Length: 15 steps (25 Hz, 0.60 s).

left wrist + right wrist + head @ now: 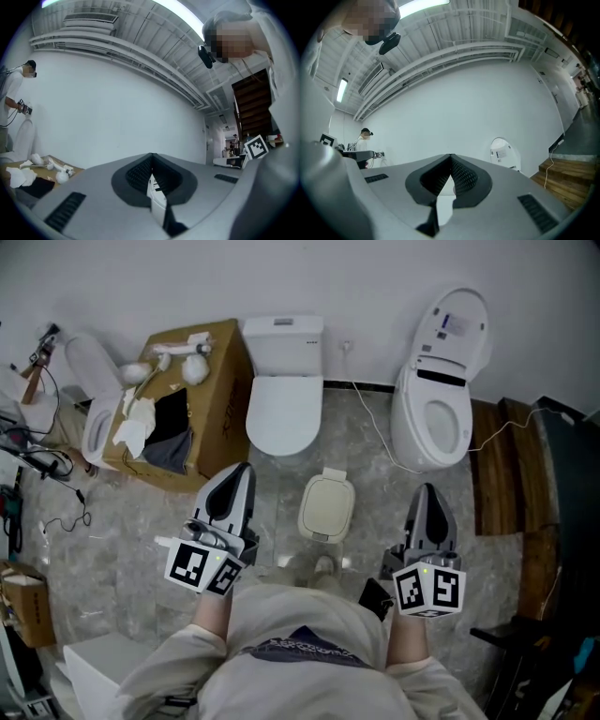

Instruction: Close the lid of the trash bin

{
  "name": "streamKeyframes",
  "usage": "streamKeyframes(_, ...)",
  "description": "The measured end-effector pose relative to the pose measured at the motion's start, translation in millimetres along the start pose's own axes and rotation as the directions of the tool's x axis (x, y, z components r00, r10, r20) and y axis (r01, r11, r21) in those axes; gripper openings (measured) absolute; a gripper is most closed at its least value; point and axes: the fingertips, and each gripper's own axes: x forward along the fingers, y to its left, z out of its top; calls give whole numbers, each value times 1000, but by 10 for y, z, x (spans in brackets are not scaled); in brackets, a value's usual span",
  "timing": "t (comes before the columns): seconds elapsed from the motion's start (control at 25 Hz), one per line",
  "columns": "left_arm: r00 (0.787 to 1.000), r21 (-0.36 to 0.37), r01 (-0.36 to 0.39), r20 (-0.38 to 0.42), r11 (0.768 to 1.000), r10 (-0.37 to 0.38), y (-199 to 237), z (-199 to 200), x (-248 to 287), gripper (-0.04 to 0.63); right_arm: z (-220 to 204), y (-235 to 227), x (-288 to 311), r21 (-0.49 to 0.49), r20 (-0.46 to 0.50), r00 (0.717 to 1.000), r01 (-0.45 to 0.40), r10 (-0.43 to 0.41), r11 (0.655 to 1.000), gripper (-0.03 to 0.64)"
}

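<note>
**Head view, looking steeply down.** The trash bin (325, 517), a small cream one, stands on the grey stone floor (375, 465), just beyond the person's feet and between the two claws. Its lid (329, 497) lies flat on top, closed.

- **Left claw** (238, 472): clenched, with its pads together and nothing between them (its own view shows only white wall beyond the tips).
- **Right claw** (427, 491): likewise clenched and empty.

Both claws point toward the far wall, one on each side of the bin, and neither touches it.

Beyond the bin stands a white toilet (283, 390) with its cover down. To the far right is a second toilet (436, 390) with its cover raised. To the far left is a cardboard box (211, 381) holding white parts and crumpled paper. Wooden steps (495, 474) lie at the right edge.
</note>
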Motion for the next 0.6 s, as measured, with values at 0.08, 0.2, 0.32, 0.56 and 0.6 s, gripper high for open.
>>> streamKeyframes(0.08,1000,-3,8,6,1000,-8,69,32,-87,-3,17,109,-69,-12,7,1000,12,-12,1000,8)
streamKeyframes(0.2,1000,-2,19,12,1000,-19,226,88,-309,-3,19,349,-192,-32,17,999,31,-30,999,8)
streamKeyframes(0.32,1000,10,9,-2,1000,-9,512,132,-645,-3,-34,678,-296,-48,13,998,55,-55,997,8)
streamKeyframes(0.56,999,-33,17,-45,999,-18,1038,124,-1380,-3,-223,1501,-571,-88,-6,996,91,-92,992,8)
streamKeyframes(0.6,998,-38,27,-53,999,-29,1074,103,-1460,-3,-257,1611,-624,-87,-8,995,97,-98,991,9)
